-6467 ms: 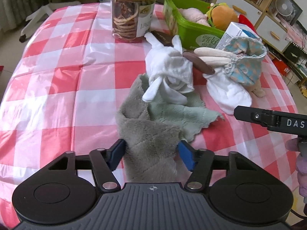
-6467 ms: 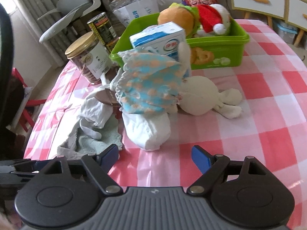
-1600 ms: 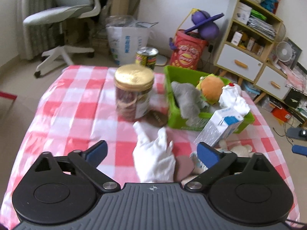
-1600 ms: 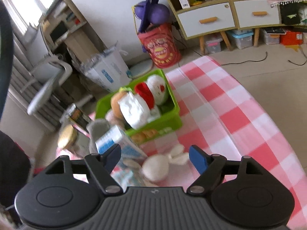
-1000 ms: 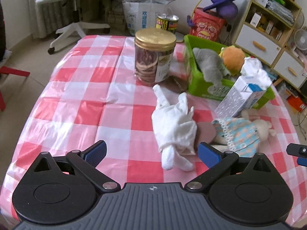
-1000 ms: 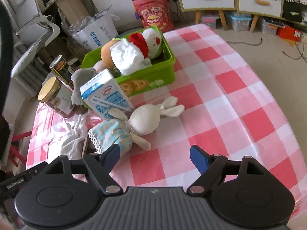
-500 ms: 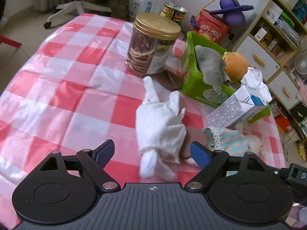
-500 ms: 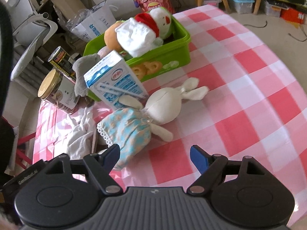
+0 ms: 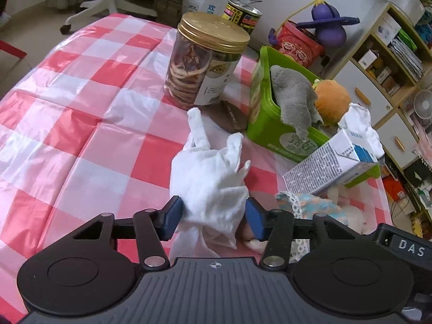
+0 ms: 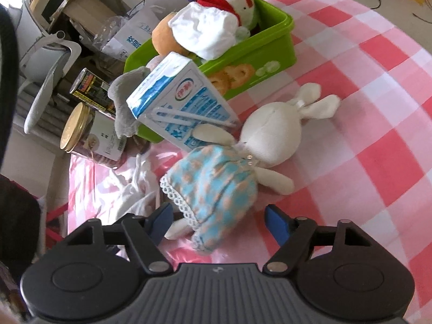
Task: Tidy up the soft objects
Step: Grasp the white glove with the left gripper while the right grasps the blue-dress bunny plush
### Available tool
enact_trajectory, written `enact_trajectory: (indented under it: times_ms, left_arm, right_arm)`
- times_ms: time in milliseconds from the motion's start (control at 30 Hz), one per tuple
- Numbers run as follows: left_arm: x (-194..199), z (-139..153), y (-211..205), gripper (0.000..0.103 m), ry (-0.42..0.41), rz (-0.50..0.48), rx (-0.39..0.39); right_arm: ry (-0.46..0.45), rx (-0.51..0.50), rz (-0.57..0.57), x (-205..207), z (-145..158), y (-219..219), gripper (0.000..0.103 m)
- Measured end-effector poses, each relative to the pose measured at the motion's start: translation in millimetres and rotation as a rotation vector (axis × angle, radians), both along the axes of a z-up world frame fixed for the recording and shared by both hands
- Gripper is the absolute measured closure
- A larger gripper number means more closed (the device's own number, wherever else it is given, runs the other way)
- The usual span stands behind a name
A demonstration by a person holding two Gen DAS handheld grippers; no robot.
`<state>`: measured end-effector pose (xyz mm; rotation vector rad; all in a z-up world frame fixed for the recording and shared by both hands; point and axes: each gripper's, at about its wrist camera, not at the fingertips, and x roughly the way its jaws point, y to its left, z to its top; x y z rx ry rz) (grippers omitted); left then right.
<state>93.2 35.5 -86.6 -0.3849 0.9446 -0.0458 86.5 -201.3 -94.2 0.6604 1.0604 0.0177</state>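
We bring the left gripper (image 9: 213,217) down over the white cloth glove (image 9: 209,181), its blue jaws closing with the glove's crumpled cuff between them, the pads just beside the fabric and not yet visibly pressing it. To the right of the glove, the right gripper (image 10: 217,222) closes around the hem of the rabbit doll (image 10: 243,162) in its blue dotted dress, the jaws still clear of the cloth on both sides. Both soft things lie on the checked tablecloth (image 9: 81,124), near the green bin (image 10: 253,62), which already holds a grey towel (image 9: 294,100), an orange plush and another white glove. A good pinch here, in our judgement, takes a thick fold of cloth rather than one loose layer, and takes it low enough to gather the bundle without snagging the slick plastic tablecloth beneath. The milk carton (image 10: 178,105) leans against the bin right over the doll, and the gold-lidded jar (image 9: 208,59) stands beyond the glove; lifting straight up before swinging toward the bin should keep both standing.
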Motion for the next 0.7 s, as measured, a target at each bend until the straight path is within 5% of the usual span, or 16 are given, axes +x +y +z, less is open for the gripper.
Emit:
enact_trajectory:
  times_ms: [200,367,700]
  left_arm:
    - [2.0,-3.8,0.1,0.064,0.006,0.004,-0.006]
    - [1.4,-5.9,-0.2,0.086,0.018,-0.019,0.012]
    - [-2.3,2.4,10.6,0.093,0.007,-0.018,-0.003]
  right_arm:
    - [0.006,0.007,-0.042,5.6,-10.1,3.2,0.067]
    - [0.003,-0.007,-0.027,8.4,-15.6,3.6,0.094]
    - [-0.035,-0.022,-0.004,0.1,2.0,-7.7,0.102]
